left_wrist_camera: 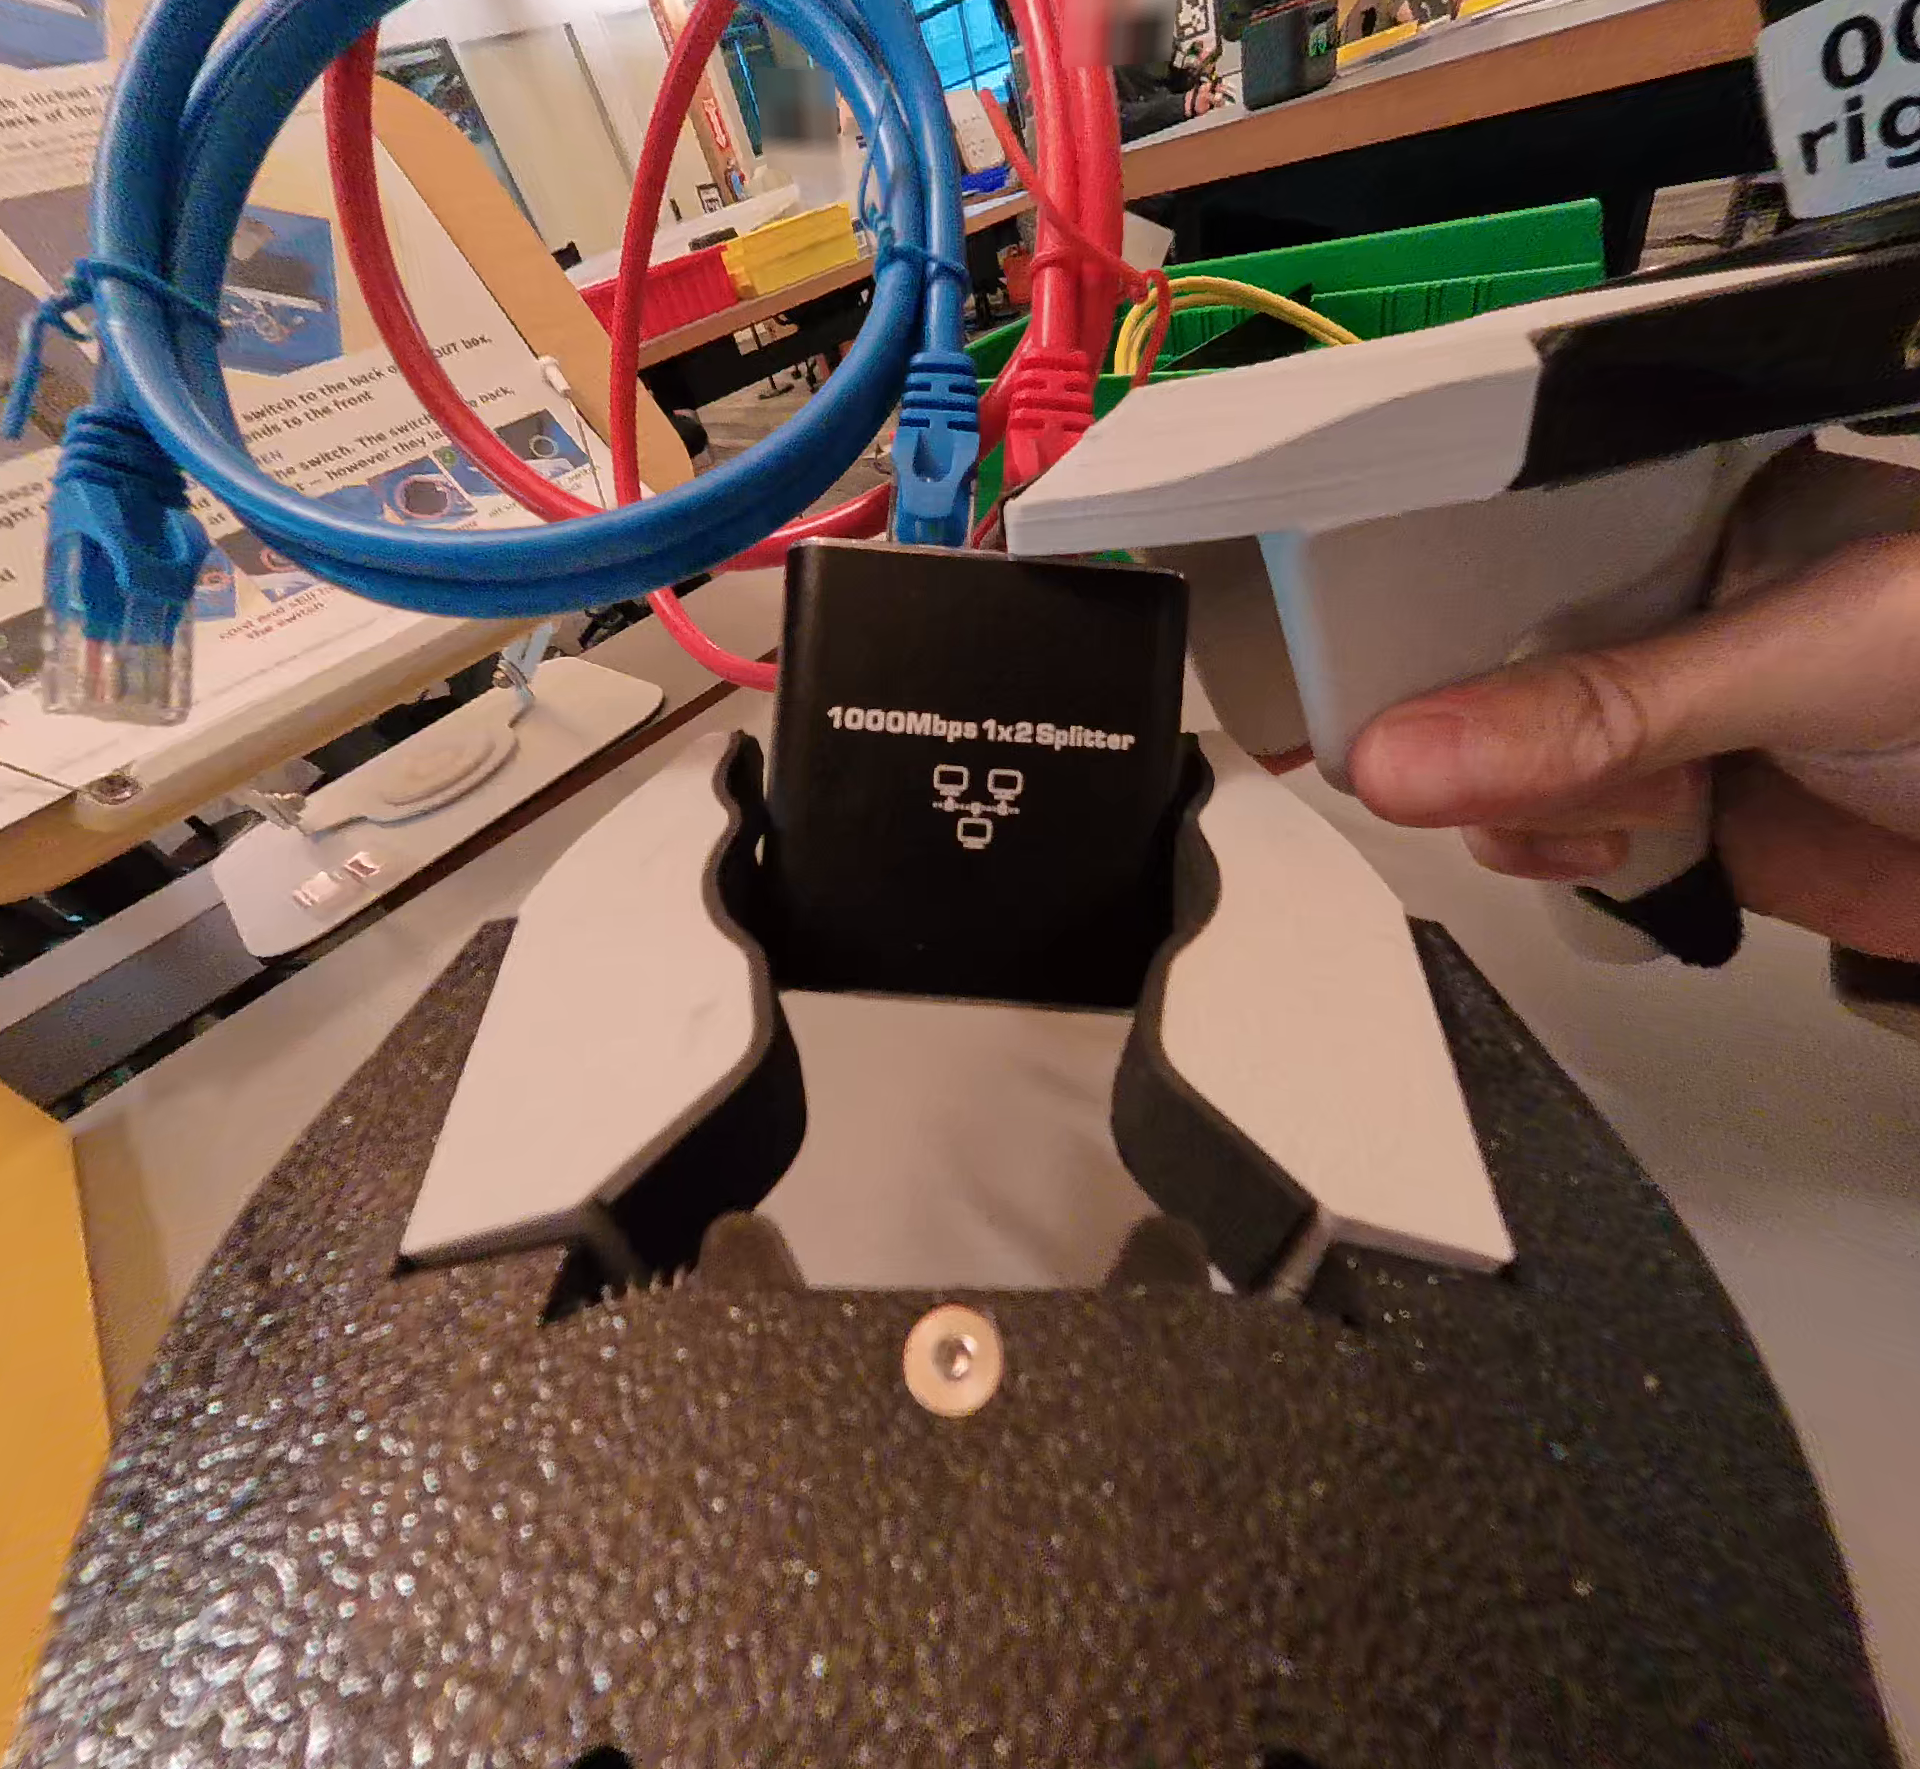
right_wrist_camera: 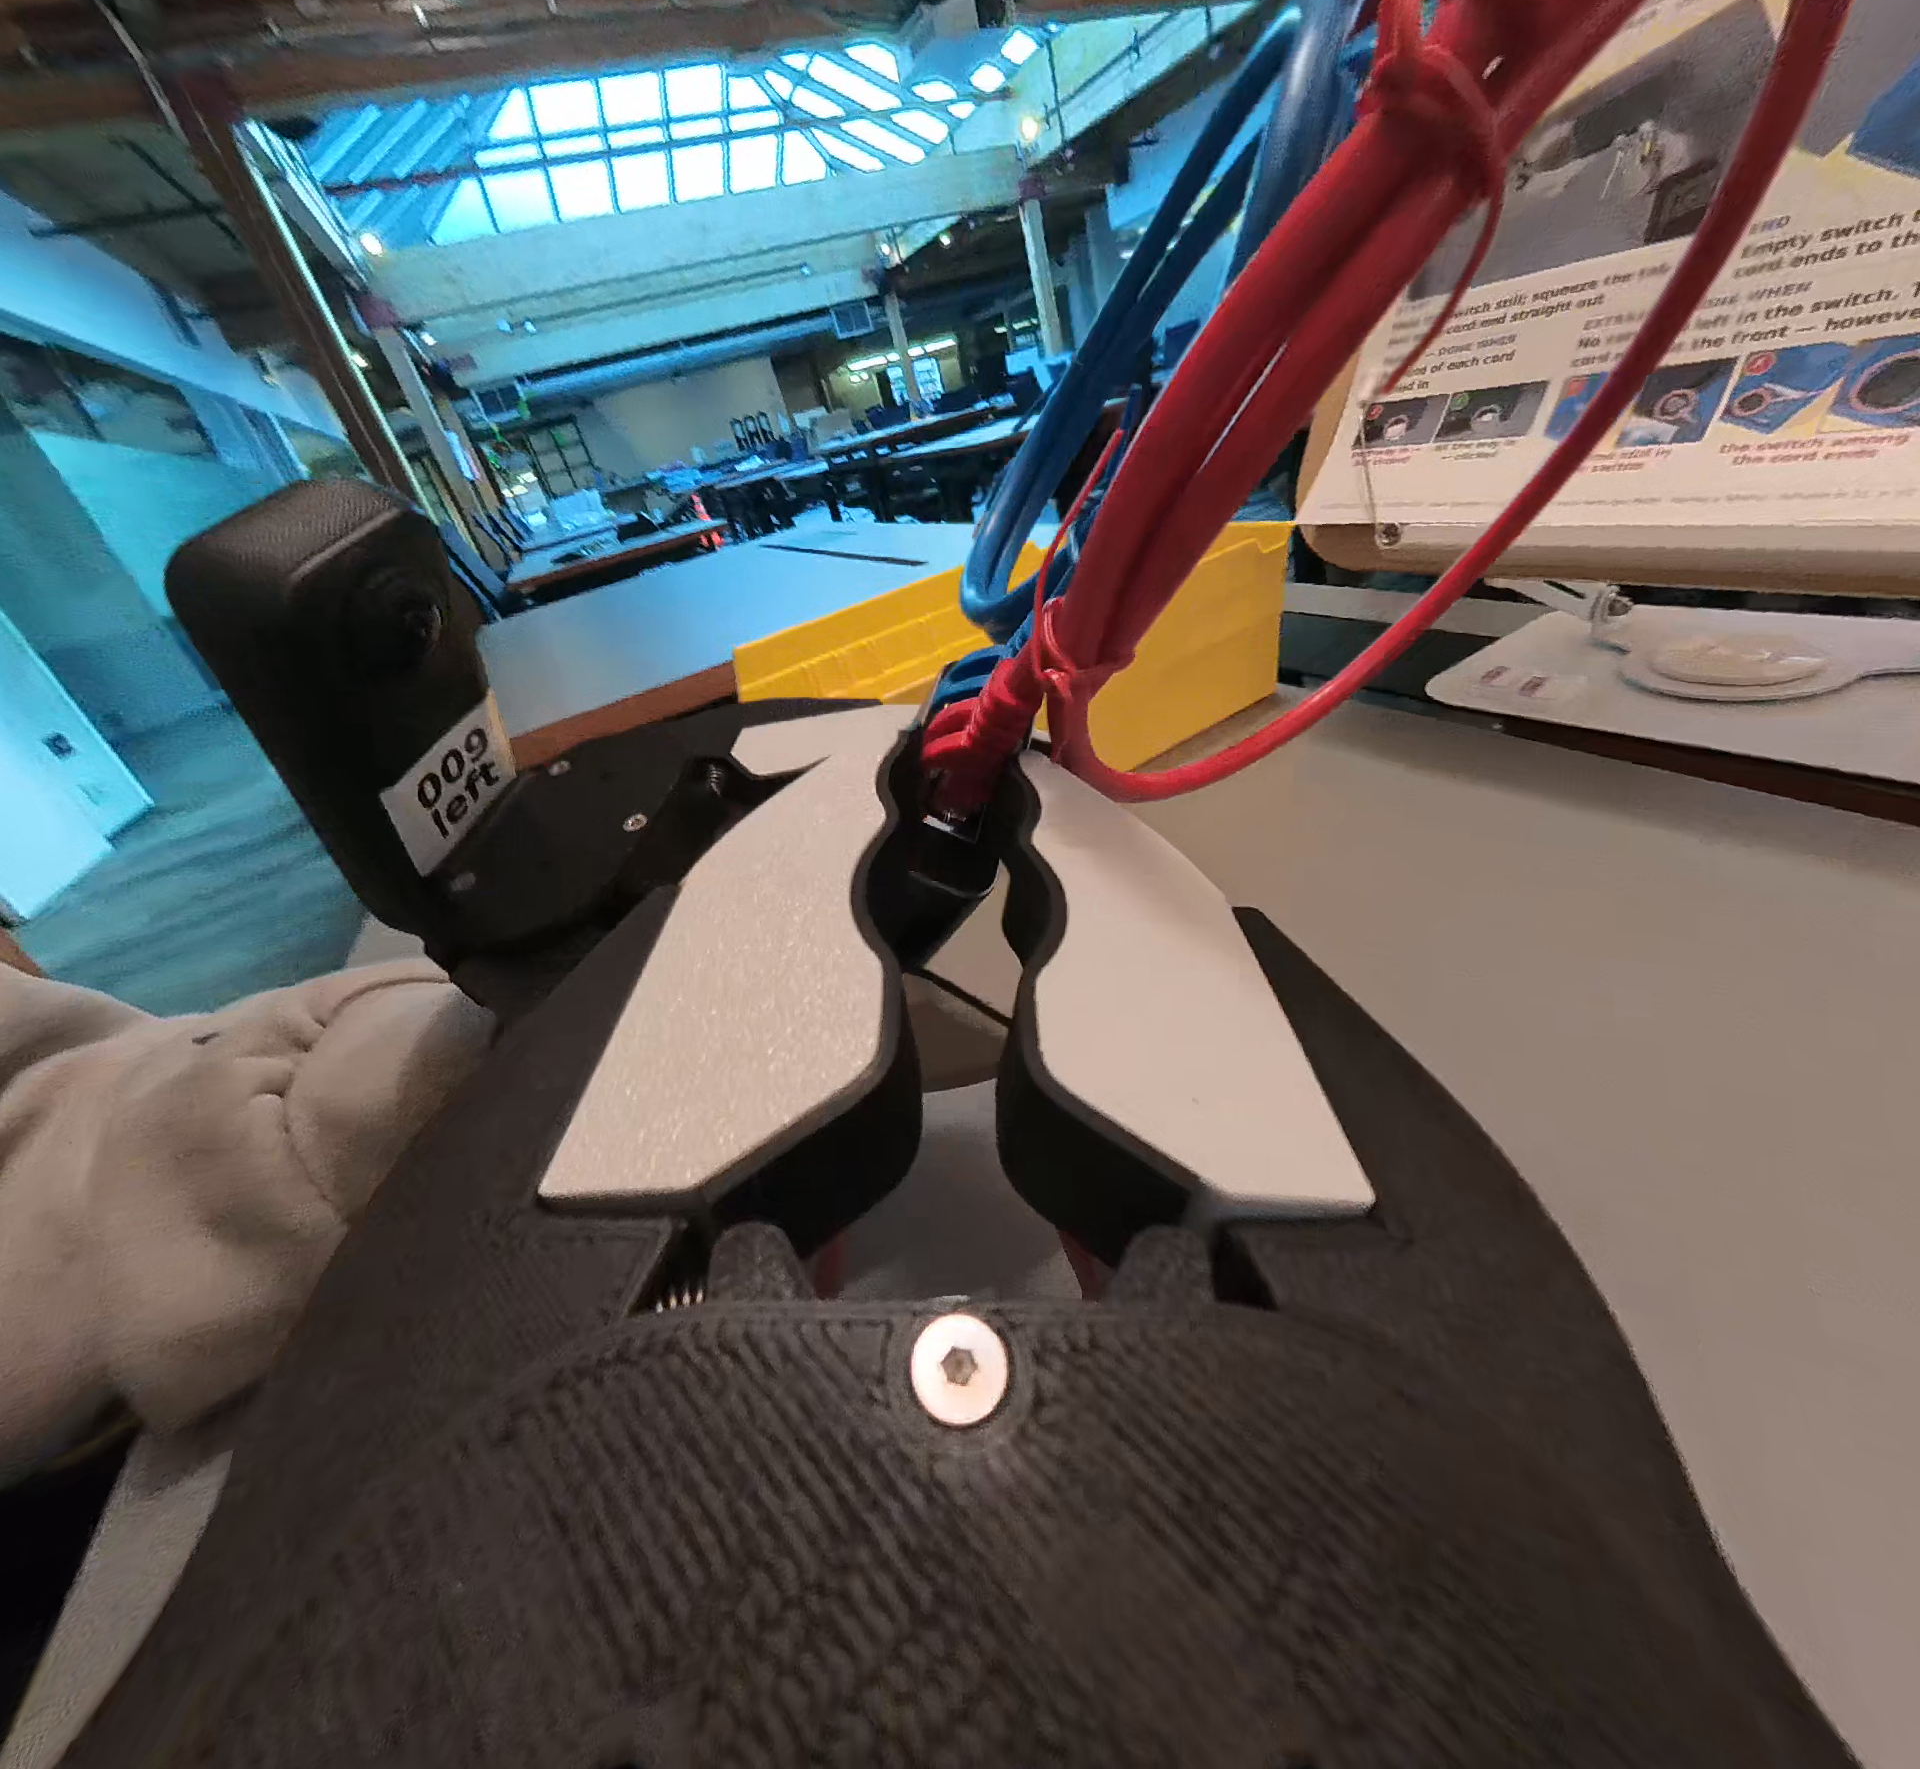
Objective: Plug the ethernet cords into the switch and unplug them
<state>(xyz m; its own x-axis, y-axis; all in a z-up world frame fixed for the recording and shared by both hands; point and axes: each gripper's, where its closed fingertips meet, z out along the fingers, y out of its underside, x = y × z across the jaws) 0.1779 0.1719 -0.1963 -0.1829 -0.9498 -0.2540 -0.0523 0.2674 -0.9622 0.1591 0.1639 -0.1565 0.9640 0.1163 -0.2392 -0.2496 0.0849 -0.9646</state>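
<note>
My left gripper (left_wrist_camera: 971, 774) is shut on the black switch (left_wrist_camera: 977, 846) and holds it upright above the table. A blue cord (left_wrist_camera: 520, 566) is plugged into the switch's top by its blue plug (left_wrist_camera: 935, 452); its other plug (left_wrist_camera: 114, 618) hangs free at the left. The red cord (left_wrist_camera: 1060, 109) rises beside it, and its red plug (left_wrist_camera: 1049, 410) sits at the switch's top. My right gripper (right_wrist_camera: 956, 784) is shut on the red plug (right_wrist_camera: 971, 732), right at the switch (right_wrist_camera: 940, 862). One of its white fingers (left_wrist_camera: 1278, 462) reaches in from the right in the left wrist view.
An instruction board (left_wrist_camera: 312, 431) stands at the left, also in the right wrist view (right_wrist_camera: 1662, 317). A green bin (left_wrist_camera: 1403, 275) with a yellow wire (left_wrist_camera: 1226, 306) is behind the switch. A yellow bin (right_wrist_camera: 1195, 639) and the pale table (right_wrist_camera: 1507, 1044) lie ahead. Only a small space, under 4 cm, lies between the two pairs of fingers.
</note>
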